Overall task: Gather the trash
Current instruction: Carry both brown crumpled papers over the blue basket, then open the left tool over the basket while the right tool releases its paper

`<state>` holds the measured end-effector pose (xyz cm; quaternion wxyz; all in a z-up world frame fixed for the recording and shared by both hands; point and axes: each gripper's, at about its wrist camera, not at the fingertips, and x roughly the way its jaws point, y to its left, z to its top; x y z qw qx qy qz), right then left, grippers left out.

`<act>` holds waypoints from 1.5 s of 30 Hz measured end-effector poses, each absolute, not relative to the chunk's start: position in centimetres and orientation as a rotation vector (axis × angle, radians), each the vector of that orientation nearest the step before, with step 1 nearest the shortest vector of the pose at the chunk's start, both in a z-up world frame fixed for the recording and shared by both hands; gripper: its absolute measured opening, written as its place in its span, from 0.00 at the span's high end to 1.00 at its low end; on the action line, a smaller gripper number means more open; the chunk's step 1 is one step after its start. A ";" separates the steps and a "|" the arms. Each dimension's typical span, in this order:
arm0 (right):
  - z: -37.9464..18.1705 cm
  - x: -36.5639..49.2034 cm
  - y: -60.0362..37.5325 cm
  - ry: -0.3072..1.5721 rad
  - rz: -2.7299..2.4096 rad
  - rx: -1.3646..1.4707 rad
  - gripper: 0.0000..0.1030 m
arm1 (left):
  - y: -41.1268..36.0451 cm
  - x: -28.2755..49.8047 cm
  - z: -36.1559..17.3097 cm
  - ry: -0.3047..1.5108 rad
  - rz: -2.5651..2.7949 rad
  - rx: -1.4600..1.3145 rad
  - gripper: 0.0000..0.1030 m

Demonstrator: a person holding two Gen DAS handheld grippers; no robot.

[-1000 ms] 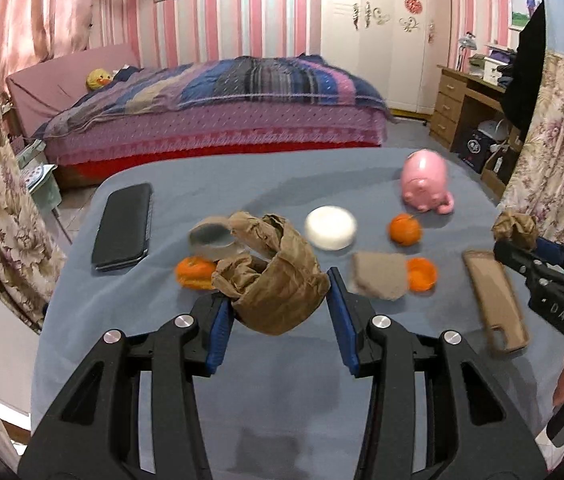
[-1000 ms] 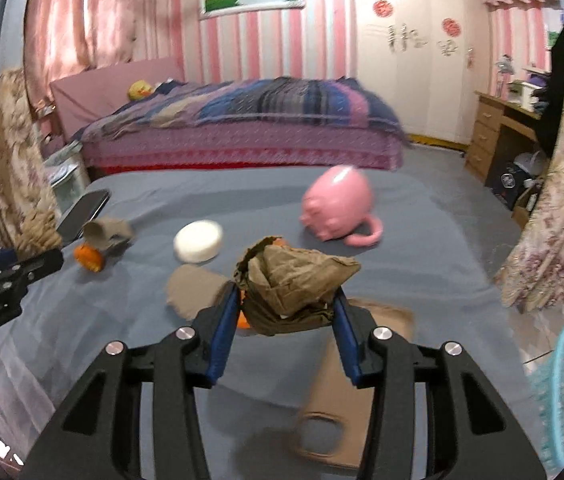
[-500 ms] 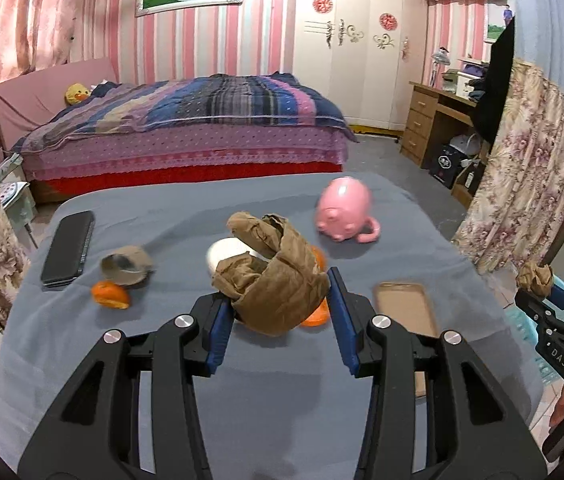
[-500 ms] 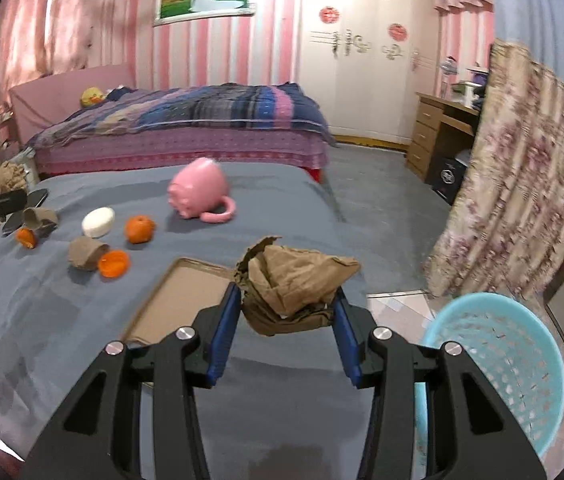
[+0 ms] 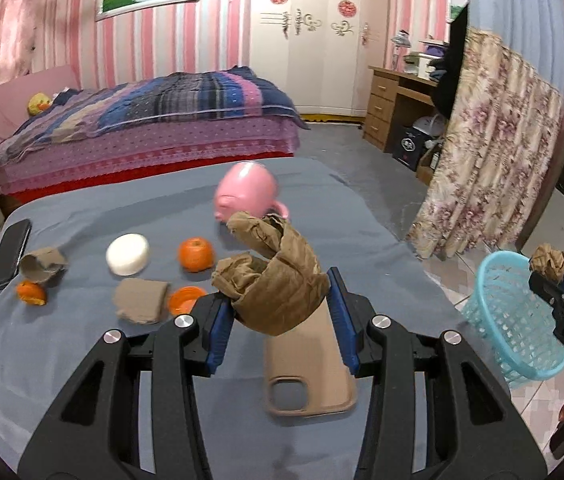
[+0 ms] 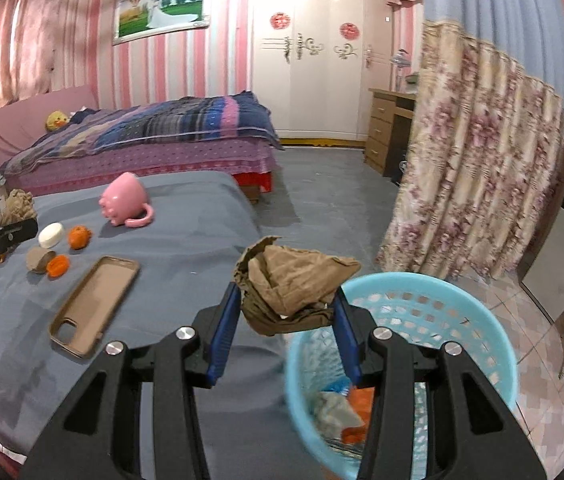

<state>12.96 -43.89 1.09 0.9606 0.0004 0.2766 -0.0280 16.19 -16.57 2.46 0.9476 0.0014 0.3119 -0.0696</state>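
Brown paper wad (image 6: 290, 292) pinched in right claw (image 6: 286, 328), over basket (image 6: 482, 344)

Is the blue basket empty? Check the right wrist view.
No, the blue basket already holds scraps, including orange and grey pieces at its bottom.

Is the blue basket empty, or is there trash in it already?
Not empty. The right wrist view shows orange, grey and blue scraps at the bottom of the blue basket. How full it is, I cannot tell; the right gripper blocks part.
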 end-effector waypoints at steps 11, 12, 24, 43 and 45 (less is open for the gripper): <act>1.8 11.2 -50.7 0.553 -0.150 0.026 0.57 | -25.5 16.2 2.9 0.642 -0.234 0.030 0.58; 2.0 11.1 -51.0 0.551 -0.156 0.021 0.57 | -26.4 16.1 3.2 0.633 -0.244 0.032 0.58; 2.7 9.1 -56.9 0.541 -0.252 0.048 0.57 | -37.9 14.4 3.3 0.642 -0.411 0.044 0.58; -1.9 8.5 -62.4 0.585 -0.305 0.128 0.57 | -45.2 16.6 -2.5 0.735 -0.496 0.145 0.31; -2.2 8.6 -62.5 0.589 -0.304 0.129 0.57 | -45.0 16.7 -2.4 0.732 -0.489 0.147 0.29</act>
